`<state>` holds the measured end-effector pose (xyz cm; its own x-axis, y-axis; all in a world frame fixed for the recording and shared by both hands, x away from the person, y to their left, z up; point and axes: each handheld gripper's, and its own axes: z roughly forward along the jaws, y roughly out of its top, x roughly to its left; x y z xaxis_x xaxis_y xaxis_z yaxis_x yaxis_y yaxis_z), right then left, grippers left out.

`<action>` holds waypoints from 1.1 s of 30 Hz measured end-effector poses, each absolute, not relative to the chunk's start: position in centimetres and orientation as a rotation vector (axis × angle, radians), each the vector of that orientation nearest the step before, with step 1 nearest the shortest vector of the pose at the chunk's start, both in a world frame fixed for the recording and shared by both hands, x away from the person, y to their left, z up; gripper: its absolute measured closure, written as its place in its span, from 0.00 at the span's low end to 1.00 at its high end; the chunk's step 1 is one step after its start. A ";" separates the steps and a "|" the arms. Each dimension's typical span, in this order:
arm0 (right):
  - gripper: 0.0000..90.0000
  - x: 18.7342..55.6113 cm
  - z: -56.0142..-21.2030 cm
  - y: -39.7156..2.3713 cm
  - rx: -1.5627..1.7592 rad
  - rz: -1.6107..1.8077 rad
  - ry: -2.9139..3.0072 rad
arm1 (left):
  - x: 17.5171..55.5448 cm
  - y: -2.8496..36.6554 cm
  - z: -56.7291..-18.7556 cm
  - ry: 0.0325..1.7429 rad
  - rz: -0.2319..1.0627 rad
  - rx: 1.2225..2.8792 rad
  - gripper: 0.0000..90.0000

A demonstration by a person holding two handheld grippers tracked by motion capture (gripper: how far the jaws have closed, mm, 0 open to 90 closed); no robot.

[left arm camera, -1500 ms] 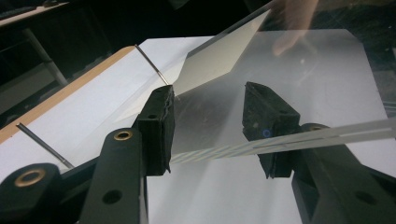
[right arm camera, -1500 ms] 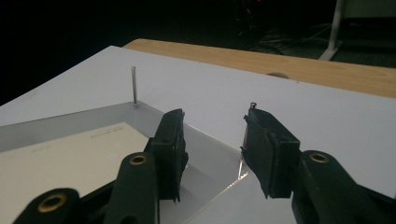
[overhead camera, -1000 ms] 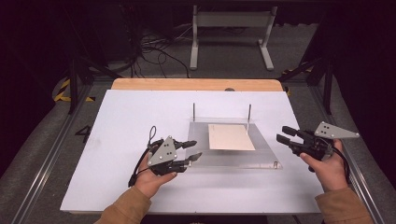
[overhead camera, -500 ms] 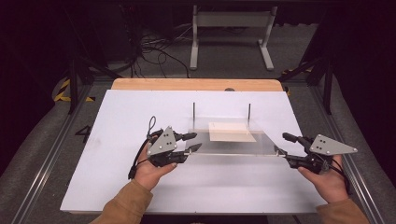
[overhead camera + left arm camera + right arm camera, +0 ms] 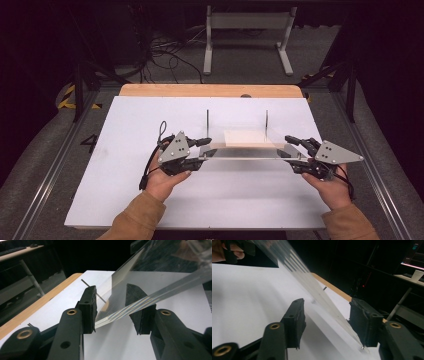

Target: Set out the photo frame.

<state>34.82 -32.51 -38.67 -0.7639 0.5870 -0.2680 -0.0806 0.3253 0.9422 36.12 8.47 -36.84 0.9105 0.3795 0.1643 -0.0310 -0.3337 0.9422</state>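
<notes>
A clear acrylic plate (image 5: 245,151) hangs tilted above the white table (image 5: 125,150), seen nearly edge-on in the high view. Its left end lies between the jaws of my left gripper (image 5: 207,147). In the left gripper view the plate (image 5: 162,293) touches the left pad and crosses the right pad, and the gripper (image 5: 111,310) stands wider than the plate is thick. My right gripper (image 5: 289,148) is at the other end. There the blurred plate (image 5: 317,287) ends against the right jaw while the gripper (image 5: 325,320) is wide open. A beige sheet (image 5: 242,137) lies beneath.
Two thin metal rods (image 5: 207,122) (image 5: 266,122) stand upright on the table just behind the plate. A wooden strip (image 5: 210,90) edges the far side of the table. A metal stand (image 5: 247,30) and cables lie on the floor beyond.
The plate lay flat on the table a second ago. Both grippers closed in on its ends, and its near edge has risen until it now looks edge-on.
</notes>
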 end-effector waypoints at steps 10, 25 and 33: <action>0.61 36.5 -39.3 -32.0 0.418 1.455 2.010 | 36.2 8.3 -36.8 0.258 0.428 1.863 0.67; 0.71 36.5 -37.8 -31.5 0.277 1.272 1.962 | 37.0 8.4 -35.2 0.272 0.505 1.820 0.68; 0.71 35.1 -36.1 -31.0 0.255 1.254 1.911 | 35.5 8.6 -33.1 0.258 0.586 1.805 0.70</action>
<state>35.08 -31.04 -36.13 -0.6461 0.5598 -0.5189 -0.2533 0.4841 0.8376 35.52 8.56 -33.10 0.8504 0.4581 0.2588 -0.1178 -0.3135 0.9423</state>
